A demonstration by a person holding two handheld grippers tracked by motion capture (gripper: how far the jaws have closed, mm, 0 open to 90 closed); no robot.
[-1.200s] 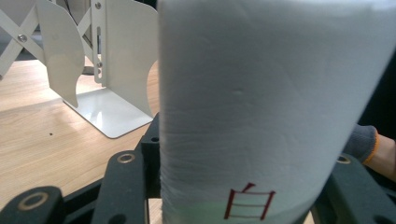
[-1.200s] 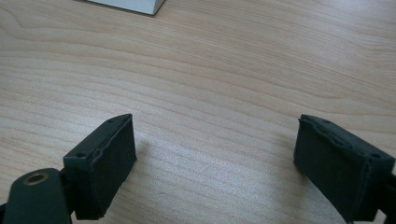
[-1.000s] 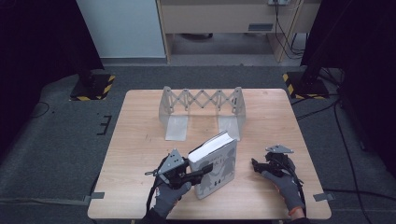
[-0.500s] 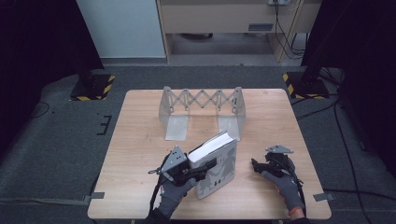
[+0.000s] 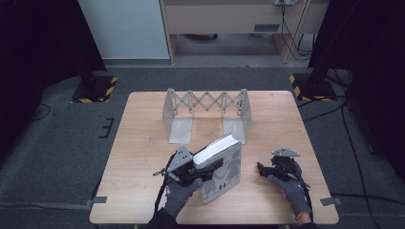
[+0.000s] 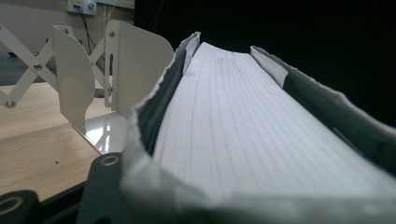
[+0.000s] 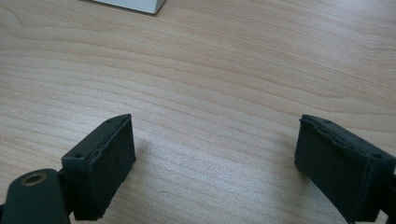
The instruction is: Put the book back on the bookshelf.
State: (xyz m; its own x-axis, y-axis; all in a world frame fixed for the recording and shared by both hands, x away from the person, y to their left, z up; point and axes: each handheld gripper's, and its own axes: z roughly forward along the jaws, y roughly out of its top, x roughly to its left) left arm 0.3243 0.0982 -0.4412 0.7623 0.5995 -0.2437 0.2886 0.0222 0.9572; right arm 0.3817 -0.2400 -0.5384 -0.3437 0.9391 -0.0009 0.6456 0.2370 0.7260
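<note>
The left gripper [image 5: 203,172] has its jaws around the book [image 5: 220,164]; they have just been opening, and whether the pads press on it I cannot tell. In the left gripper view the book's page edges [image 6: 243,121] run between torn covers, hiding one jaw. The book stands tilted on the table [image 5: 143,143], just in front of the folding rack [image 5: 205,107] (a white, scissor-jointed stand). Its grey cover bears pale figures; no writing is readable. The right gripper [image 5: 262,170], to the right of the book and apart from it, rests with jaws spread and nothing between them. The right gripper view shows bare wood grain between its pads [image 7: 105,161].
</note>
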